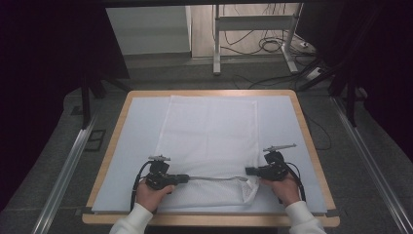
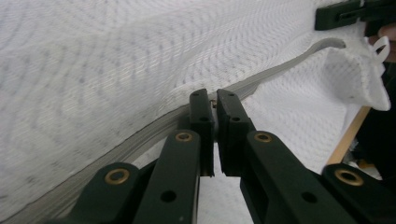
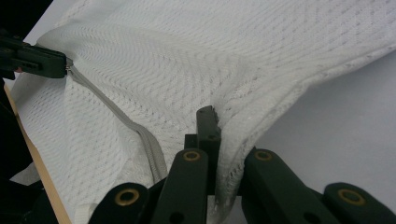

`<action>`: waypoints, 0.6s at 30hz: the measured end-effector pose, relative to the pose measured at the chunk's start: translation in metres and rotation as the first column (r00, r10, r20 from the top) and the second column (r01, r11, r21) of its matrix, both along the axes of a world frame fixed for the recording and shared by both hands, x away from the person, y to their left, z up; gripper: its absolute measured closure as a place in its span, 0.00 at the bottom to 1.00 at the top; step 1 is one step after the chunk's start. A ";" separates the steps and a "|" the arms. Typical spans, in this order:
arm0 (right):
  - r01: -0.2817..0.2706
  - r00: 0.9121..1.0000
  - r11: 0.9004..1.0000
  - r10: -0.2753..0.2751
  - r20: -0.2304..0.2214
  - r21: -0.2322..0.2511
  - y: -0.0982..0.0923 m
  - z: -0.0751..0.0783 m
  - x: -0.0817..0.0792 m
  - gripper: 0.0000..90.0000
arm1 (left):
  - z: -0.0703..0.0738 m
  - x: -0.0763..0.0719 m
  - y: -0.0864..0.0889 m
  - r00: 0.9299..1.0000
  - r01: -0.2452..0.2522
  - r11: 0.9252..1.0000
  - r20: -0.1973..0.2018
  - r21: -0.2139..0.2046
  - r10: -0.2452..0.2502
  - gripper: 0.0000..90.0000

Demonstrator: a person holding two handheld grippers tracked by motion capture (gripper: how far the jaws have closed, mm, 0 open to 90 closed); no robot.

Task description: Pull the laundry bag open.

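We see a white mesh laundry bag (image 1: 209, 141) lying flat mid-table, its grey zipper (image 1: 214, 178) running along the near edge.

From my station the high view is dim and dark at its sides; the white mesh bag (image 1: 209, 141) looks evenly lit, and near jaws blur.

Mesh bag (image 1: 209, 141) covers the middle of the table (image 1: 119, 146). Bare surface runs down both sides, open for passage. The raised zipper edge (image 1: 214, 178) spans between left gripper (image 1: 186, 178) and right gripper (image 1: 247, 171), barring the near edge.
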State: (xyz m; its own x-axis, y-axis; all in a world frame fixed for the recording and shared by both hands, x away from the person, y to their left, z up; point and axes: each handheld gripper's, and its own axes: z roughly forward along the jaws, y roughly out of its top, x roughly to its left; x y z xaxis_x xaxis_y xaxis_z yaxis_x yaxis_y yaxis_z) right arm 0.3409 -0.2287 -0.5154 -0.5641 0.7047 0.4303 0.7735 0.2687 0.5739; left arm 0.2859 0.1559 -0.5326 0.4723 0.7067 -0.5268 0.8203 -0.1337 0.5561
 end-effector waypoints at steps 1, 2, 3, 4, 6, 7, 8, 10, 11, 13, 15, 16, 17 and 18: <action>0.000 1.000 1.000 0.000 -0.001 0.002 0.000 0.000 0.000 0.98 | 0.000 0.000 0.001 1.000 -0.003 1.000 0.001 -0.001 0.003 0.96; -0.001 1.000 1.000 0.001 -0.001 -0.001 0.000 0.000 0.000 0.98 | 0.000 -0.001 0.001 1.000 -0.004 1.000 0.001 -0.003 0.004 0.96; 0.001 1.000 1.000 -0.001 -0.001 -0.001 0.000 0.000 0.000 0.98 | 0.000 -0.001 0.002 1.000 -0.002 1.000 0.000 -0.002 0.002 0.96; 0.000 1.000 1.000 0.000 -0.002 -0.002 0.000 0.000 0.000 0.98 | 0.000 -0.002 0.002 1.000 -0.005 1.000 -0.001 -0.002 0.005 0.96; 0.001 1.000 1.000 -0.001 -0.002 -0.003 0.000 0.000 0.000 0.98 | 0.000 -0.003 0.004 1.000 -0.006 1.000 -0.005 -0.004 0.005 0.96; 0.001 1.000 1.000 -0.001 -0.002 -0.002 0.000 0.000 0.000 0.98 | 0.000 -0.003 0.006 1.000 -0.011 1.000 -0.005 -0.002 0.011 0.96; 0.000 1.000 1.000 0.000 -0.002 -0.002 0.000 0.000 0.000 0.98 | 0.000 -0.003 0.008 1.000 -0.009 1.000 -0.005 -0.002 0.009 0.96; 0.001 1.000 1.000 -0.001 -0.002 -0.002 0.000 0.000 0.000 0.98 | -0.001 -0.004 0.011 1.000 -0.017 1.000 -0.007 -0.008 0.017 0.96; 0.000 1.000 1.000 0.000 -0.002 -0.001 0.000 0.000 0.000 0.98 | -0.001 -0.004 0.012 1.000 -0.021 1.000 -0.006 -0.008 0.021 0.96; 0.000 1.000 1.000 0.000 -0.003 -0.002 0.000 0.000 0.000 0.98 | 0.000 -0.005 0.014 1.000 -0.023 1.000 -0.007 -0.010 0.023 0.96; -0.001 1.000 1.000 0.001 -0.003 -0.003 0.000 -0.001 0.000 0.98 | 0.000 -0.005 0.016 1.000 -0.024 1.000 -0.005 -0.010 0.024 0.96; -0.001 1.000 1.000 0.001 -0.002 -0.004 0.000 0.000 0.000 0.98 | 0.000 -0.005 0.017 1.000 -0.029 0.999 -0.006 -0.014 0.029 0.96; 0.000 1.000 1.000 0.000 -0.003 -0.002 0.000 0.000 0.000 0.98 | 0.000 -0.005 0.018 1.000 -0.029 1.000 -0.007 -0.013 0.029 0.96; -0.001 1.000 1.000 0.001 -0.002 -0.003 0.000 0.000 0.000 0.98 | 0.000 -0.005 0.019 1.000 -0.028 1.000 -0.006 -0.012 0.028 0.96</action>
State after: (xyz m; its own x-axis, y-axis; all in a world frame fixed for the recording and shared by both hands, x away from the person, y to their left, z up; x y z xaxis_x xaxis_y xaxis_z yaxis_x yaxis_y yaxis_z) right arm 0.3410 -0.2284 -0.5157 -0.5636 0.7055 0.4297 0.7746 0.2707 0.5716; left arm 0.2805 0.1753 -0.5323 0.4498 0.7131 -0.5377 0.8266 -0.1044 0.5531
